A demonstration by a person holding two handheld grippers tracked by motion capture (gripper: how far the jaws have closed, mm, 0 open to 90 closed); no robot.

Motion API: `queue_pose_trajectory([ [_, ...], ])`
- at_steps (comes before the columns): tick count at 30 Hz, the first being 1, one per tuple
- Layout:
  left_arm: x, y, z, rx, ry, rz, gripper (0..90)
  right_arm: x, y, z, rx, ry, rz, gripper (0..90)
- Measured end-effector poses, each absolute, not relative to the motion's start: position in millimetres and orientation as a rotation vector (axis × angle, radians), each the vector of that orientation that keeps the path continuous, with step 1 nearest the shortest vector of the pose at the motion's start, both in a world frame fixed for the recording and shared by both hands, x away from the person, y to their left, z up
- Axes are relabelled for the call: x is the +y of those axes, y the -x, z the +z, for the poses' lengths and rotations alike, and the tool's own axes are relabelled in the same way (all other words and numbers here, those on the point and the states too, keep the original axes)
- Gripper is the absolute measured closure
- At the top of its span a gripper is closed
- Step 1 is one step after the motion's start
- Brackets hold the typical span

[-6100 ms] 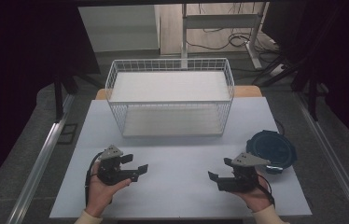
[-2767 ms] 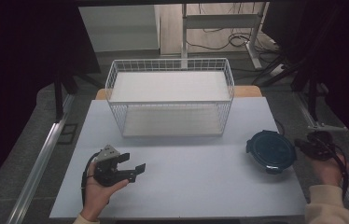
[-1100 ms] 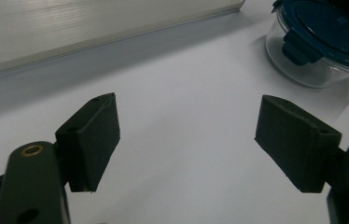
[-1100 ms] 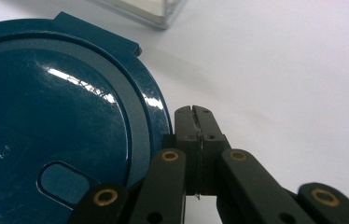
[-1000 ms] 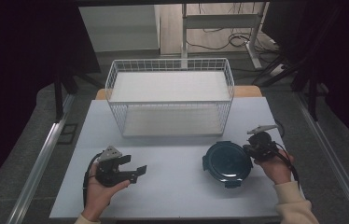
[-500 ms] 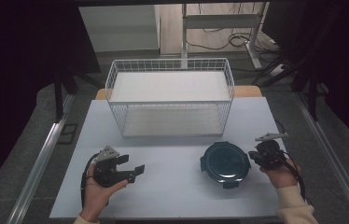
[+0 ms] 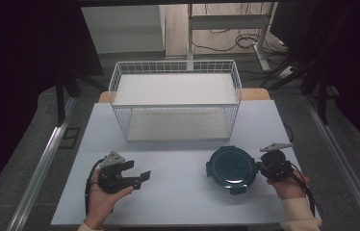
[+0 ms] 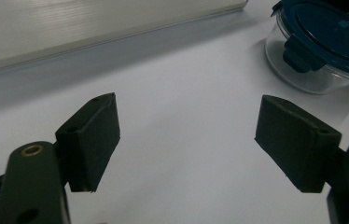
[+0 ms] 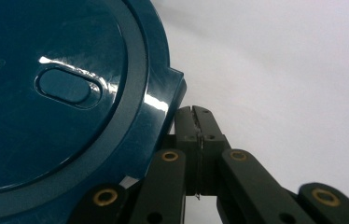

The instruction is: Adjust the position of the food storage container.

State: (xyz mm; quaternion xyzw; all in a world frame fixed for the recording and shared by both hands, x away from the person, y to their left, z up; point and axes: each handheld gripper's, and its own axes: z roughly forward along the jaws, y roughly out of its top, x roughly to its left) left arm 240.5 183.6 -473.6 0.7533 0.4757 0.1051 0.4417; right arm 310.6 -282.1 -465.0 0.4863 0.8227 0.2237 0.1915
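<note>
Right tongs [image 9: 196, 122] are pressed together, nothing held, against lidded container [image 7: 231, 169] edge. Left tongs [image 7: 137, 175] are spread wide, well left of container.

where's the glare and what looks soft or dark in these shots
Right gripper view: bright glare streaks on the container's blue lid near its oval dimple; the white table is evenly lit. Left gripper view: the open left gripper has sharp pads, while the wire basket behind is soft. High view: the table is bright, the room around it falls to black.
</note>
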Motion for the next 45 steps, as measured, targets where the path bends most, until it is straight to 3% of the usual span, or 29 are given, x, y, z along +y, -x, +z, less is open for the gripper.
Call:
queue_pose_trajectory([
  [45,188.5,-245.0,-477.6,1.21,-1.855,0.249,21.9,-188.2,-291.5,-466.8,2.544,-1.221,0.845,90.0],
])
